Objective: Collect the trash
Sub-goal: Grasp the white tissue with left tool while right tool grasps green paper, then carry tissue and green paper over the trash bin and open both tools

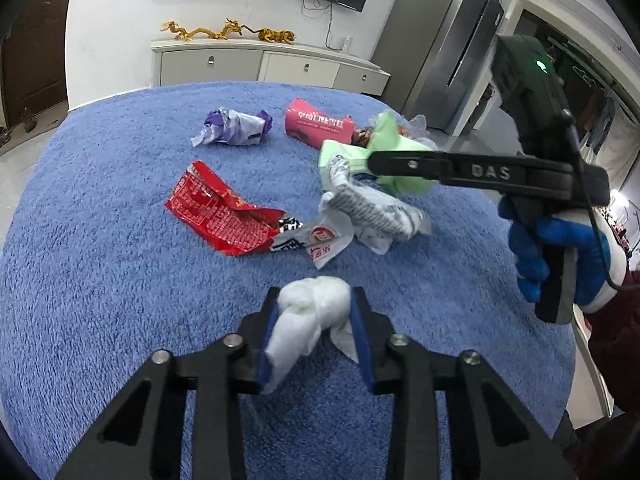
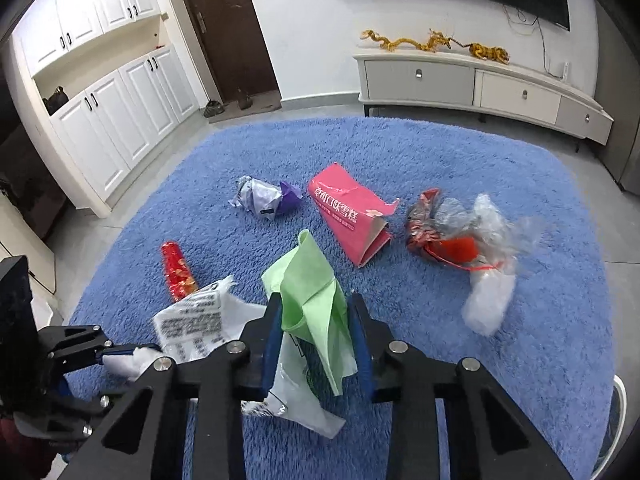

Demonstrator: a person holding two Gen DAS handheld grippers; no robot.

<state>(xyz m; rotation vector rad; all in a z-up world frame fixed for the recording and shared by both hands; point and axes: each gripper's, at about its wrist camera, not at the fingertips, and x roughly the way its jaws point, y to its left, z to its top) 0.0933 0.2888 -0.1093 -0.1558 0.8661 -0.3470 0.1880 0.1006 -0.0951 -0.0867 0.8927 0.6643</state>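
White tissue (image 1: 310, 312) (crumpled) pinched between left fingers (image 1: 267, 334).

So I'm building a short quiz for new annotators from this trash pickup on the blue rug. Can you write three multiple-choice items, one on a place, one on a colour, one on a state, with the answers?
1. Where does the pink carton lie?
A. on the blue rug
B. on the white sideboard
C. on the grey floor tiles

2. What colour is the wrapper between the right gripper jaws?
A. purple
B. light green
C. red

3. What is the state of the left gripper?
A. open above the rug
B. shut on nothing
C. shut on the white tissue wad

Answers:
1 A, the carton rests on the rug pile between the other litter.
2 B, the light green sheet rises from between the pads.
3 C, both pads press the wad's sides.
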